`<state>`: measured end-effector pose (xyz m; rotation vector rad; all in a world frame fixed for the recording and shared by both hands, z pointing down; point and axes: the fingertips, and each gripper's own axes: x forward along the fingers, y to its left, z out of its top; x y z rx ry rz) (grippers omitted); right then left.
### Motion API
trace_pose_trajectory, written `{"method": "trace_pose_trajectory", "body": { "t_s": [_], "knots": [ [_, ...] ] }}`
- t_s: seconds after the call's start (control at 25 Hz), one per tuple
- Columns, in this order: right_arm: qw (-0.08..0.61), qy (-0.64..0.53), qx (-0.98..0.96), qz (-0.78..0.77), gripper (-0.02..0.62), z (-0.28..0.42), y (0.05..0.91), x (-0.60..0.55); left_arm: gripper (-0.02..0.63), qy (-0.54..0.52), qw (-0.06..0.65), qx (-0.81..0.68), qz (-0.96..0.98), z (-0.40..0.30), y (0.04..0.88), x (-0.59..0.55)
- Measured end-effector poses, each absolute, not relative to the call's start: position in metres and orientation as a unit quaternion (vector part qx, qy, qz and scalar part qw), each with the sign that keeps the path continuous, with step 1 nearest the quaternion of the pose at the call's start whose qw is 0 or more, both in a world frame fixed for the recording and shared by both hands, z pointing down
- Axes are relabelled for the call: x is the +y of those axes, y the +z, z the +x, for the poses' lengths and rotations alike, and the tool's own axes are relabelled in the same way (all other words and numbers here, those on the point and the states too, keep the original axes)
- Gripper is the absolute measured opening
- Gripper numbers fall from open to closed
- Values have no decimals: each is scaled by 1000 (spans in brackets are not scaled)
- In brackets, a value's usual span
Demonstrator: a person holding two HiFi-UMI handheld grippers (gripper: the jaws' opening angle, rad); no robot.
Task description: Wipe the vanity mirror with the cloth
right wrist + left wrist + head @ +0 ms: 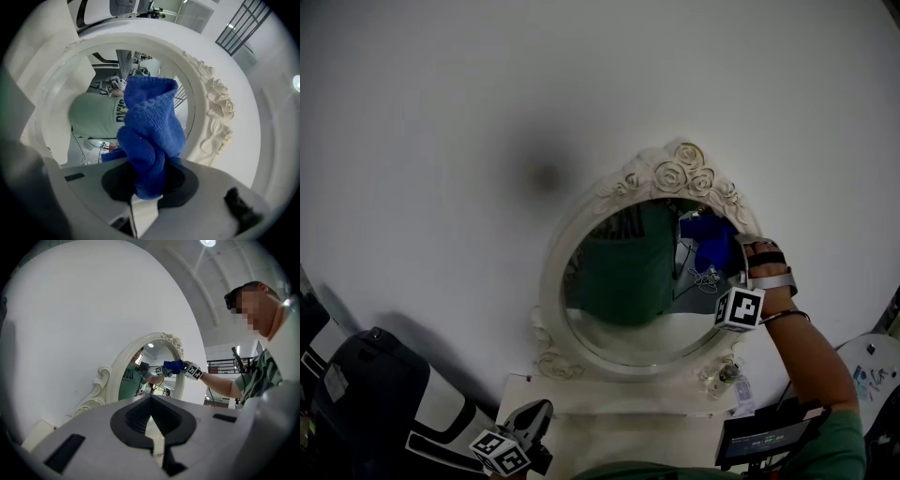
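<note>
Blue cloth (150,140): was bunched into a thick wad and pinched at its lower end, so a soft lump stood ahead of the claw to meet the glass.
Right claw (149,185): was clenched on the cloth and raised to the 2 o'clock edge of the glass in the head view, just inside the rose carving (680,173). It was probably held that high so strokes could work downward (a judgement, not a thing seen).
Vanity mirror (551,281): was an oval in a white carved frame, upright on the tabletop (609,398) against the white wall (487,94). Its glass showed the person's green shirt (623,272).
Contact: looked likely, since in the left gripper view the cloth seemed to meet its own reflection.
Left claw (150,401): was closed on nothing, low at 7 o'clock from the mirror in the head view and well apart from the frame. It was apparently parked out of the wiping hand's way.
Progress: seemed to be under way at the upper edge, with the glass toward 6 and 9 o'clock not yet covered.
</note>
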<state>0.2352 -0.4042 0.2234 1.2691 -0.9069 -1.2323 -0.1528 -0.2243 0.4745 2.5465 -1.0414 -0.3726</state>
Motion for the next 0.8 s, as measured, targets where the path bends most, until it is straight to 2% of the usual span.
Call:
{"method": "trace_pose_trajectory", "body": {
  "t_s": [0.24, 0.52, 0.64, 0.8],
  "knots": [
    [537, -516, -401, 533, 89, 216, 219, -399, 6, -134, 181, -385, 895, -169, 476, -218],
    [438, -630, -486, 418, 89, 36, 240, -399, 6, -141, 184, -406, 884, -186, 478, -208],
    [425, -651, -494, 389, 89, -23, 246, -412, 6, -148, 182, -418, 877, -200, 479, -202],
    [436, -660, -490, 366, 89, -62, 257, -433, 6, -158, 180, -437, 867, -221, 481, -195]
  ]
}}
